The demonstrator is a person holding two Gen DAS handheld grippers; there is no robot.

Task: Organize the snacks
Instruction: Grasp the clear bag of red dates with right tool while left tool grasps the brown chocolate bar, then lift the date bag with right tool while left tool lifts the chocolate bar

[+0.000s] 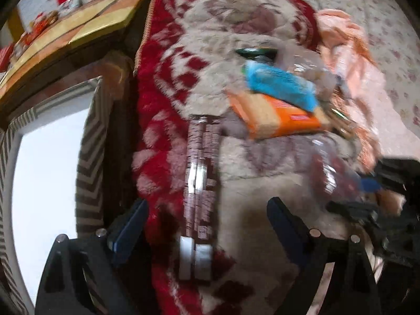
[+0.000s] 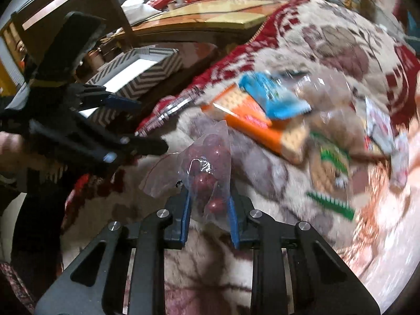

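clear crinkled plastic bag of round dark-red snacks (image 2: 210,181) sits pinched between the blue pads of the right gripper (image 2: 209,219), its loose top flaring beyond the tips. left gripper (image 1: 207,225) spread wide, holding nothing, above a long ribbed sleeve pack (image 1: 200,183) on the plush red-and-cream blanket (image 1: 162,99). farther along: flat orange cracker pack (image 1: 278,118), blue pouch (image 1: 281,85) overlapping it. chevron-patterned box (image 2: 136,76) beside blanket edge.

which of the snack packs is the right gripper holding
The clear bag of dark red round snacks, pinched between the right gripper fingers. The blue packet and orange cracker pack lie untouched on the blanket.
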